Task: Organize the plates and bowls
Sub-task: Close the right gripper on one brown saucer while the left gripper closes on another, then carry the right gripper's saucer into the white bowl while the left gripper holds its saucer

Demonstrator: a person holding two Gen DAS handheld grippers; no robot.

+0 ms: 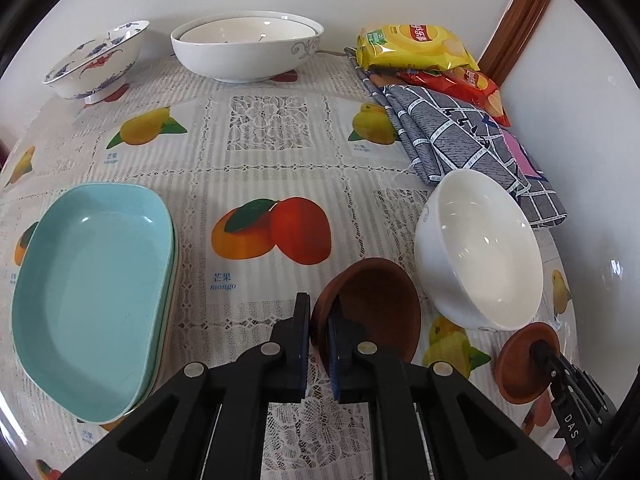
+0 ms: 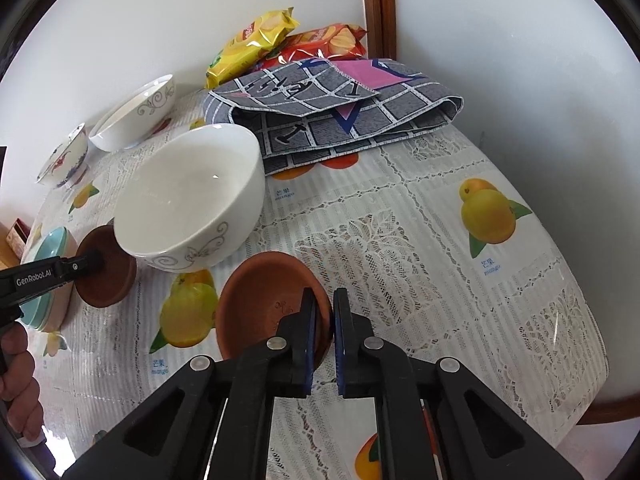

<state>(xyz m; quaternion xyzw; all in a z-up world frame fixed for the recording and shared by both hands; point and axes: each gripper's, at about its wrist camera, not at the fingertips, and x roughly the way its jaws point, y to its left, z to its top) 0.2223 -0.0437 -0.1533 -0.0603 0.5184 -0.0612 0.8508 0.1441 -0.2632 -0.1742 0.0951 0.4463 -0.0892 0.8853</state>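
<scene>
Grip status first: I have the left gripper (image 1: 319, 332) closed on the rim of one terracotta saucer (image 1: 372, 312), one finger inside the dish and one outside, so the saucer hangs tilted off the tablecloth (image 1: 256, 184). The right gripper (image 2: 324, 332) is clamped the same way on the rim of a second terracotta saucer (image 2: 272, 304), jaws nearly together with only the rim between them. I judge the rim pinch is used because these dishes are shallow and offer no other edge; it also leaves both free to be nested, which I take to be the current step.

Surroundings, relative to the left gripper: the stacked turquoise plates (image 1: 92, 296) lie close on its left. The plain white bowl (image 1: 480, 252) sits just ahead and to its right, between the two held saucers, and is the main obstruction to bringing them together; either saucer must pass in front of it, not across it. Farther ahead, well apart, stand a large white bowl (image 1: 248, 48) with another dish nested inside and a blue-and-red patterned bowl (image 1: 96, 60). Ahead of the right gripper lies a folded grey cloth (image 2: 344, 108) touching the white bowl's far side, with two snack bags (image 2: 256, 44) behind it against the wall.
</scene>
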